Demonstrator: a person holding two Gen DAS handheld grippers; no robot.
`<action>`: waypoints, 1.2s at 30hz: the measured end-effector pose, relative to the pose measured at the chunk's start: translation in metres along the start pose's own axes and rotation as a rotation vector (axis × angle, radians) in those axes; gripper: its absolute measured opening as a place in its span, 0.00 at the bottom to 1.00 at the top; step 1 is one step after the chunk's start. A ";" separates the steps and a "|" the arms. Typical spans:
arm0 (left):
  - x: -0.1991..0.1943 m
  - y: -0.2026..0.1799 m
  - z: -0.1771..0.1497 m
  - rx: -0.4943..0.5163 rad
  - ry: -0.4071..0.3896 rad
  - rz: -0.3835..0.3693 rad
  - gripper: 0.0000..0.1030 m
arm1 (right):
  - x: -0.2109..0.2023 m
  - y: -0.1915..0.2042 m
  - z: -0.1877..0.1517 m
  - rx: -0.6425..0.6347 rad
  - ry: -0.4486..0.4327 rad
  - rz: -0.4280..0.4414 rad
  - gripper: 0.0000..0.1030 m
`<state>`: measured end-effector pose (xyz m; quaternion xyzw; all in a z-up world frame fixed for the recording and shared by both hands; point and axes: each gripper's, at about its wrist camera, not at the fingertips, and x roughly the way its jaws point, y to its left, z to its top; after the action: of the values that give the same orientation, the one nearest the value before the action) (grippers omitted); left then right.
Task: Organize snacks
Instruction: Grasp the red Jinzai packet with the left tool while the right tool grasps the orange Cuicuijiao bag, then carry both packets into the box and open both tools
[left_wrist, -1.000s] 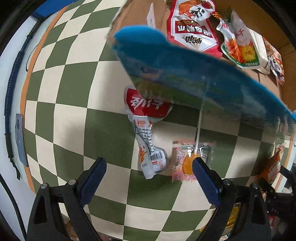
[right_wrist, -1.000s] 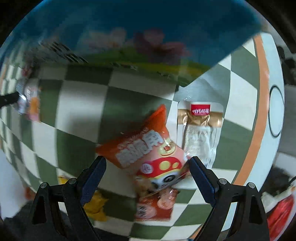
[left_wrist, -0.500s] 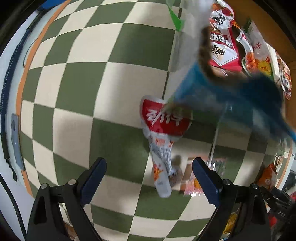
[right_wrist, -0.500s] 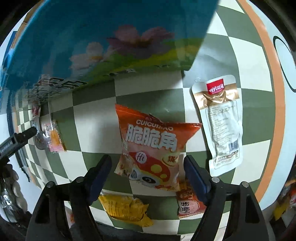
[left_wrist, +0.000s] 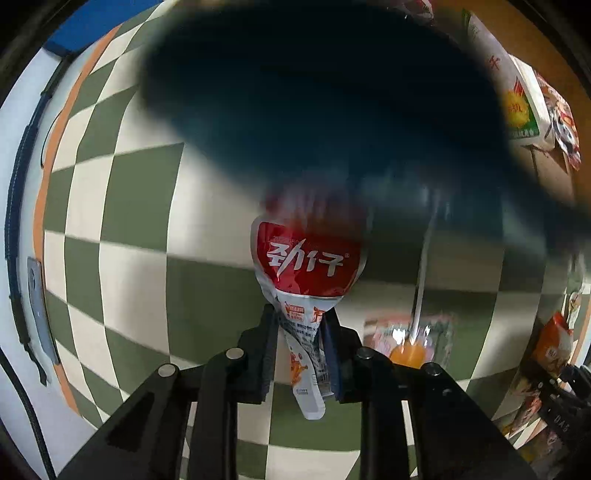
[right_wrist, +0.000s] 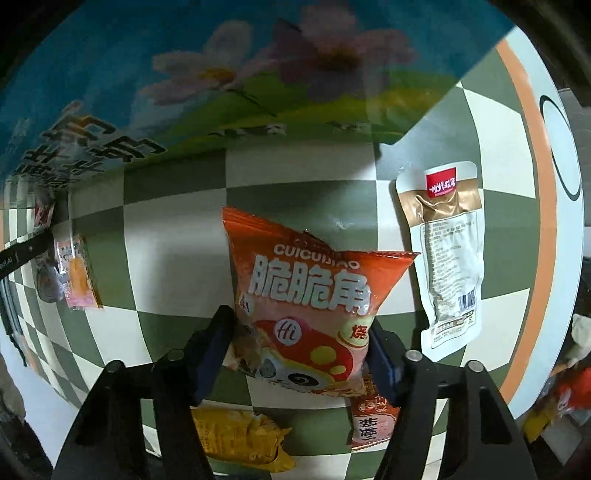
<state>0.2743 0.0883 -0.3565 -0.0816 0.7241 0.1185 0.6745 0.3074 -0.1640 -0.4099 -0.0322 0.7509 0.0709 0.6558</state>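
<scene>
My left gripper (left_wrist: 301, 354) points down at the checked tabletop (left_wrist: 122, 206), and its jaws are closing, already pinched on the narrow lower half of the red-and-white snack pouch (left_wrist: 308, 266). The pouch's red top fans out just beyond the jaws. Just to the right of that pouch, on the tabletop, lies a small clear packet with an orange sweet (left_wrist: 408, 339). A dark blurred shape (left_wrist: 332, 110) fills the view above the pouch; I cannot tell what it is.

My right gripper (right_wrist: 299, 343) is closing its jaws around the orange chip bag (right_wrist: 310, 295). The bag sits between them, filling the gap, its sides at both pads, though I cannot tell how firmly they press. To the right of the chip bag, apart from it, lies a white-and-gold vacuum pack (right_wrist: 443, 258). Below the chip bag a yellow packet (right_wrist: 240, 439) and a small red packet (right_wrist: 369, 421) lie on the tabletop, the red one partly under the bag. Above the chip bag hangs a large blue flowered bag (right_wrist: 221, 74).
</scene>
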 end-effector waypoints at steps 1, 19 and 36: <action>0.001 0.002 -0.002 -0.001 0.001 -0.001 0.20 | -0.001 0.003 -0.002 -0.002 -0.006 0.002 0.59; -0.061 -0.004 -0.058 0.013 -0.025 -0.158 0.19 | -0.058 0.012 -0.052 -0.041 -0.070 0.116 0.45; -0.199 -0.057 -0.012 0.113 -0.191 -0.312 0.19 | -0.213 0.008 -0.042 -0.093 -0.231 0.390 0.45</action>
<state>0.2943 0.0224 -0.1613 -0.1434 0.6408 -0.0210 0.7539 0.2946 -0.1717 -0.1933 0.0917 0.6587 0.2341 0.7092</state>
